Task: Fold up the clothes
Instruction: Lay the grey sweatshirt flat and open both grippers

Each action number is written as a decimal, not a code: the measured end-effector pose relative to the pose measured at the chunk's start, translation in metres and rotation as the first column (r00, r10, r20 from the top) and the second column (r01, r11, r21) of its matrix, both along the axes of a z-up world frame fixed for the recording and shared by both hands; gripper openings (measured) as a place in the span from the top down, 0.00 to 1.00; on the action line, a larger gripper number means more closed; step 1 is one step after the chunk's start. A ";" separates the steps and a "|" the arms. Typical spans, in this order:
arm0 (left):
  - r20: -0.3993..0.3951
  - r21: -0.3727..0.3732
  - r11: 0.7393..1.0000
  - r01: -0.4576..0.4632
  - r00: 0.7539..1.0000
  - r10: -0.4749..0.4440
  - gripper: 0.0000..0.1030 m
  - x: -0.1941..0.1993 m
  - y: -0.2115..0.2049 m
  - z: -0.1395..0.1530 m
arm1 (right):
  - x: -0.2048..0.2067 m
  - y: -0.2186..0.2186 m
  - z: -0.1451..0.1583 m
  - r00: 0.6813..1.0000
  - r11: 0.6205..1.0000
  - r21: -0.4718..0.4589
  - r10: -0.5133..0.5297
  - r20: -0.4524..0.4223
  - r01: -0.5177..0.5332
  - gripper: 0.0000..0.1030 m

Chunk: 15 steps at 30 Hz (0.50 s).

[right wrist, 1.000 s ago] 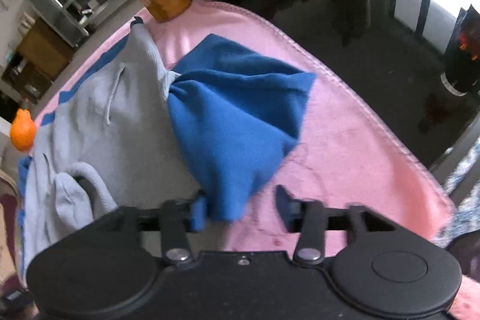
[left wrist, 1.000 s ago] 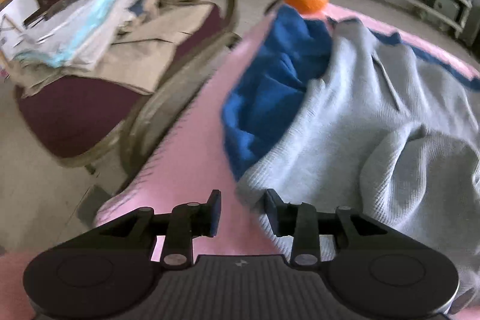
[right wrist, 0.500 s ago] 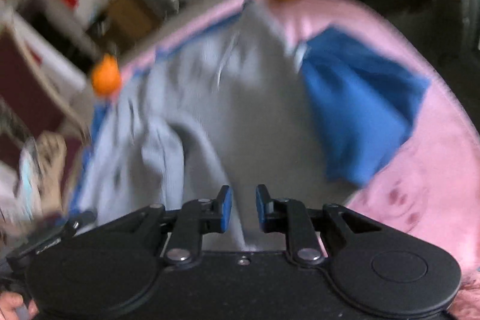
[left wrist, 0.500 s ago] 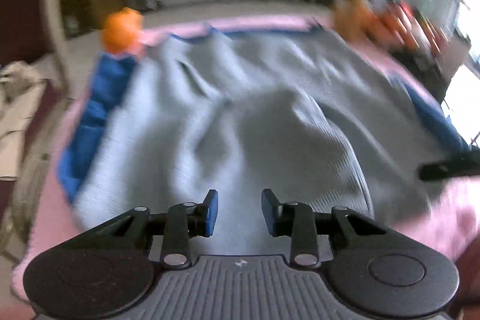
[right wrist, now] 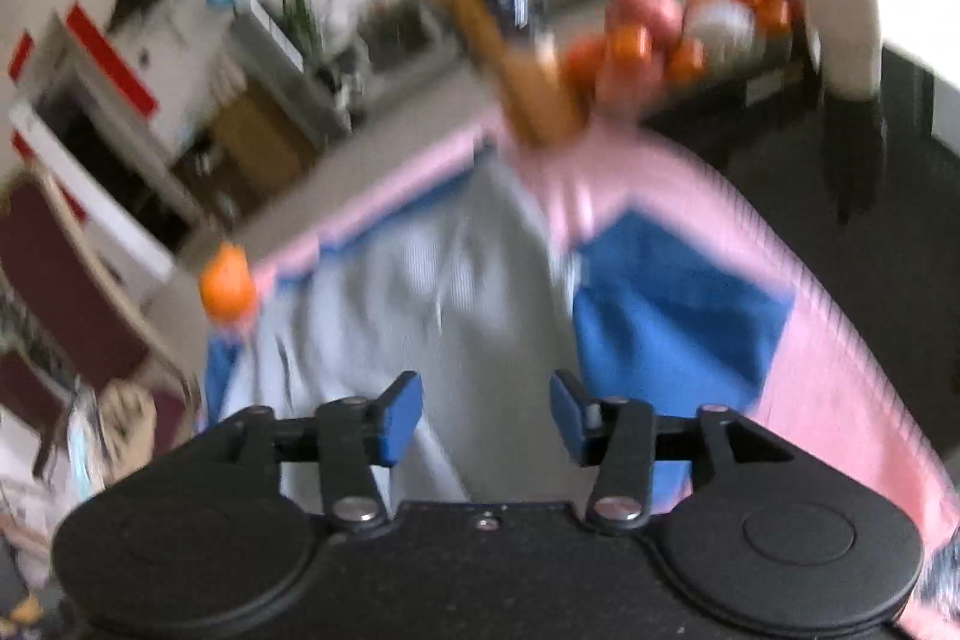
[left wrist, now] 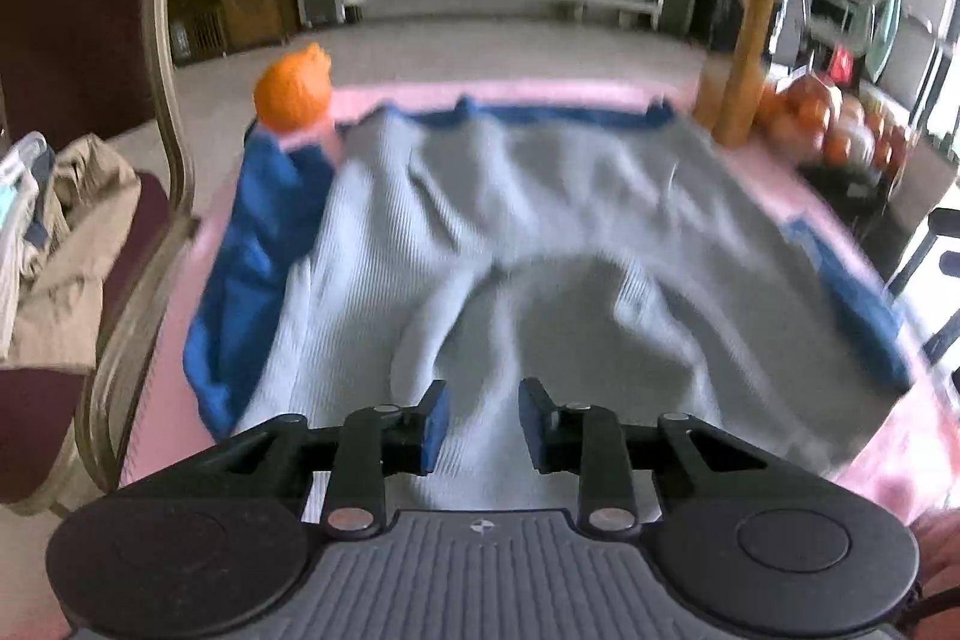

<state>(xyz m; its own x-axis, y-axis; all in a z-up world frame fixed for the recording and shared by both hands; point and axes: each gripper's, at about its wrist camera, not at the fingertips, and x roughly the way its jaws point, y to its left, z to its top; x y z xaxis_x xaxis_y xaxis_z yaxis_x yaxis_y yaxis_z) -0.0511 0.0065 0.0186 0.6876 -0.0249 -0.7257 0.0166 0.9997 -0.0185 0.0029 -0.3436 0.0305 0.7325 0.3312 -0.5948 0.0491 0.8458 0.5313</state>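
I see the grey sweater (left wrist: pixel 540 244) spread flat on the pink cloth (left wrist: pixel 180 358), running long from my grippers to the far edge, where an orange toy (left wrist: pixel 294 88) and a tall bottle (left wrist: pixel 744 58) stand. It is soft, ribbed and wrinkly, with a puffy hump near me. Blue cloth (left wrist: pixel 264 244) peeks out on both sides. My left gripper (left wrist: pixel 479 418) hangs just above the near end, fingers a little apart, holding nothing. My right gripper (right wrist: pixel 485 415) is opening over the sweater (right wrist: pixel 420 292), nothing in it.
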 end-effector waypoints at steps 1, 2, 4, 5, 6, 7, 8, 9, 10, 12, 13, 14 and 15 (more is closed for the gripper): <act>0.011 -0.007 1.000 0.000 1.000 0.000 0.70 0.004 -0.004 0.006 | 0.008 -0.007 0.008 1.000 1.000 0.016 -0.020 0.014 0.019 0.53; 0.022 -0.015 1.000 0.003 1.000 -0.003 0.70 0.009 -0.008 0.011 | 0.017 -0.014 0.014 0.999 0.999 0.037 -0.037 0.014 0.037 0.53; 0.036 -0.016 1.000 0.015 0.999 -0.014 0.68 0.014 -0.017 0.019 | 0.035 -0.026 0.019 0.998 0.994 0.082 -0.067 0.007 0.066 0.53; 0.041 -0.008 1.000 0.021 0.999 -0.021 0.67 0.015 -0.023 0.019 | 0.045 -0.030 0.017 0.997 0.992 0.102 -0.073 0.002 0.072 0.53; 0.037 0.012 1.000 0.027 0.999 -0.027 0.65 0.019 -0.029 0.016 | 0.055 -0.034 0.012 0.997 0.989 0.121 -0.081 -0.010 0.081 0.53; 0.027 0.037 0.999 0.032 0.999 -0.033 0.65 0.024 -0.036 0.012 | 0.066 -0.038 0.005 0.995 0.986 0.138 -0.092 -0.029 0.095 0.53; 0.015 0.060 0.998 0.037 0.999 -0.038 0.65 0.030 -0.042 0.007 | 0.076 -0.040 -0.005 0.994 0.983 0.149 -0.100 -0.052 0.107 0.53; 0.001 0.080 0.996 0.040 0.999 -0.041 0.65 0.036 -0.048 -0.001 | 0.087 -0.041 -0.018 0.991 0.983 0.143 -0.107 -0.080 0.117 0.53; -0.011 0.094 0.995 0.042 0.999 -0.041 0.65 0.041 -0.052 -0.010 | 0.098 -0.043 -0.031 0.988 0.985 0.120 -0.115 -0.106 0.127 0.53; -0.029 0.102 0.994 0.048 0.999 -0.045 0.65 0.047 -0.056 -0.026 | 0.114 -0.044 -0.053 0.979 0.987 0.041 -0.147 -0.138 0.154 0.53; -0.033 0.095 0.994 0.054 0.998 -0.051 0.65 0.048 -0.055 -0.033 | 0.125 -0.045 -0.063 0.975 0.987 -0.012 -0.157 -0.157 0.157 0.53; -0.038 0.089 0.994 0.061 0.998 -0.057 0.65 0.048 -0.054 -0.039 | 0.135 -0.044 -0.071 0.972 0.987 -0.060 -0.160 -0.175 0.151 0.53; -0.042 0.082 0.994 0.067 0.997 -0.064 0.65 0.049 -0.053 -0.045 | 0.146 -0.044 -0.079 0.968 0.984 -0.106 -0.158 -0.195 0.140 0.53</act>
<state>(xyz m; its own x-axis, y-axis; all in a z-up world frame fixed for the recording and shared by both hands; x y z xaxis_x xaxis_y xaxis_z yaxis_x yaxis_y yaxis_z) -0.0021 -0.0467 -0.0268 0.6573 -0.0069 -0.7536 0.0828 0.9946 0.0631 0.1489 -0.3876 -0.0488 0.6308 0.1651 -0.7582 0.2766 0.8651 0.4185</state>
